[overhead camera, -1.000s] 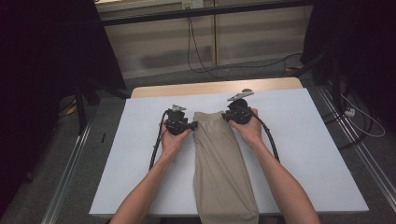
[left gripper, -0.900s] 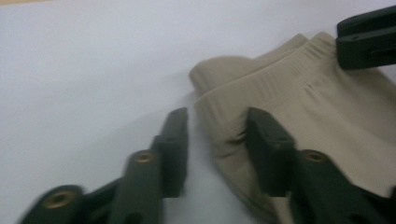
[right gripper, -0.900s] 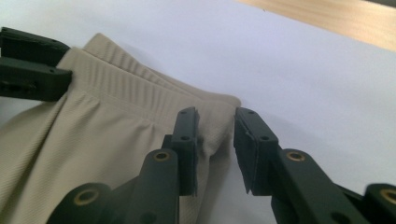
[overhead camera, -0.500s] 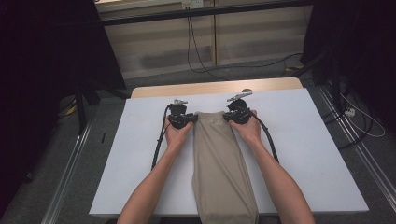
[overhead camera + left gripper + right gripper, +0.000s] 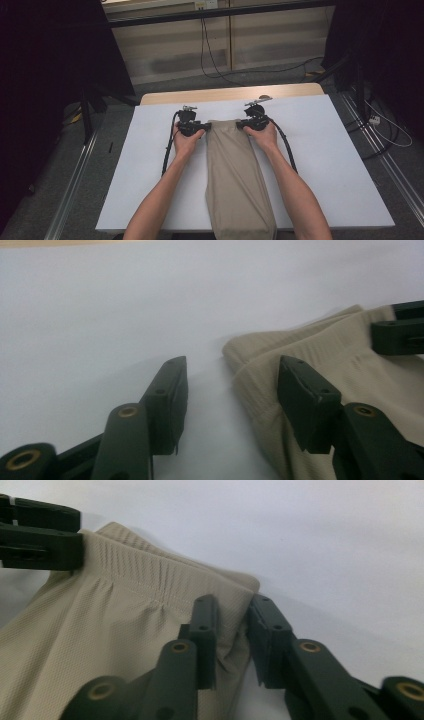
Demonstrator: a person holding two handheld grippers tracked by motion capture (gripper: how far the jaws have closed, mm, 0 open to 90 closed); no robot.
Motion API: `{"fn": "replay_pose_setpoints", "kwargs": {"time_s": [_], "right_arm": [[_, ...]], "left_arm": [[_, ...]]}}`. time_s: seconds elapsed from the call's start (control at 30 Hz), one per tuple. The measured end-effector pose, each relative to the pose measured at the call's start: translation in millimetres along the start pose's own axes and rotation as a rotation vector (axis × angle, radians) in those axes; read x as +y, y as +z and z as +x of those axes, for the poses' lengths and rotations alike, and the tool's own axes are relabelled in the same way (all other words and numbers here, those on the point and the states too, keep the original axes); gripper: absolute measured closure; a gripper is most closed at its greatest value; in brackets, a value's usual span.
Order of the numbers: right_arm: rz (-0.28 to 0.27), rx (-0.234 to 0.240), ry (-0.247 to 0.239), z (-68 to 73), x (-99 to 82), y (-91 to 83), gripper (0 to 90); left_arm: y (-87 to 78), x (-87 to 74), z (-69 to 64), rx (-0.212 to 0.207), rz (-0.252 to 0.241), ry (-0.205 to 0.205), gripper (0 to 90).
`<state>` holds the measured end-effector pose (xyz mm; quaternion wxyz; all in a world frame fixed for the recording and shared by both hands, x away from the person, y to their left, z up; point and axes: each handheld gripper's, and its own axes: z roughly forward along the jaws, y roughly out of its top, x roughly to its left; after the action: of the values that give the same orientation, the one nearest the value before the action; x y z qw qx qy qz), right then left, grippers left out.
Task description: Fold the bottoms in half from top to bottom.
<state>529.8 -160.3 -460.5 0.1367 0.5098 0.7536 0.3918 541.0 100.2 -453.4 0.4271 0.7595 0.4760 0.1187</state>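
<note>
A folded beige garment [image 5: 235, 175] lies lengthwise on the white table [image 5: 325, 150], its ribbed waistband [image 5: 150, 575] at the far end. My left gripper [image 5: 205, 127] is at the waistband's left corner. Its jaws have just been opening and stand open [image 5: 232, 372], one on the table, the other over the fabric [image 5: 260, 385], with the corner loose between them. My right gripper [image 5: 241, 125] is at the right corner. Its jaws have just been closing and are shut [image 5: 234, 602] on a pinch of fabric. Each gripper view shows the other gripper [image 5: 400, 327] [image 5: 40, 535] farther along the waistband.
The garment's lower end hangs over the near table edge [image 5: 250, 231]. A strip of bare wood [image 5: 230, 94] runs along the table's far edge. White surface spreads to both sides of the garment. Cables [image 5: 215, 60] lie on the floor beyond, and metal rails [image 5: 75, 190] flank the table.
Both hands stay at the waistband's corners and the garment has not visibly shifted.
</note>
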Motion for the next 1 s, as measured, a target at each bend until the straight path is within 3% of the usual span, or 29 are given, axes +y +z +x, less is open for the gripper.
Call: {"fn": "replay_pose_setpoints", "kwargs": {"time_s": [0.03, 0.1, 0.17, 0.23, 0.3, 0.33, 0.37, 0.43, 0.5, 0.6, 0.67, 0.77, 1.0], "right_arm": [[0.002, -0.001, -0.002, -0.5, 0.1, -0.3, 80.5], [0.004, -0.001, 0.010, -0.7, -0.4, -1.4, 82.9], [0.005, -0.008, 0.001, 0.3, -0.3, -2.4, 83.6], [0.004, -0.011, 0.005, 0.8, 0.0, -3.9, 83.9], [0.002, -0.013, 0.000, 0.7, -0.3, -3.9, 84.0], [0.001, -0.012, 0.002, 0.4, -0.4, -4.0, 84.0], [0.000, -0.012, 0.003, 0.4, -0.4, -4.1, 84.1], [-0.004, -0.010, -0.003, 1.0, 0.2, -5.4, 84.1], [-0.010, -0.006, -0.003, 1.0, 1.2, -8.1, 84.2], [-0.030, -0.007, -0.008, 3.3, 4.5, -13.7, 84.3], [-0.050, -0.005, -0.006, 4.2, 8.0, -17.9, 84.2], [-0.096, 0.003, 0.008, 2.5, 16.2, -28.3, 84.2], [-0.203, 0.005, 0.007, 0.1, 46.0, -59.0, 84.2]], "left_arm": [[-3.1, 1.2, -2.8, -0.005, -0.010, -0.005, 47.9], [-3.9, 1.1, -6.0, 0.000, -0.020, 0.027, 54.9], [2.5, -1.5, -2.0, -0.017, 0.013, -0.009, 52.6], [7.3, -5.7, 2.0, -0.027, 0.012, -0.049, 50.1], [7.8, -5.6, -0.3, -0.021, 0.010, -0.036, 49.7], [9.2, -5.4, -2.8, -0.034, 0.014, -0.020, 51.7], [9.6, -5.6, -4.5, -0.036, 0.027, -0.004, 59.3], [10.3, -5.7, -5.8, -0.054, 0.038, -0.018, 69.4], [9.9, -5.2, -1.9, -0.111, 0.055, -0.054, 78.2], [7.3, -2.6, -2.6, -0.119, 0.026, -0.050, 82.4], [2.5, 3.7, -2.8, -0.129, -0.004, -0.059, 82.7], [-5.8, 19.8, -8.3, -0.120, -0.035, -0.007, 82.8], [-24.2, 61.7, -20.4, -0.113, -0.128, 0.058, 82.7]]}}
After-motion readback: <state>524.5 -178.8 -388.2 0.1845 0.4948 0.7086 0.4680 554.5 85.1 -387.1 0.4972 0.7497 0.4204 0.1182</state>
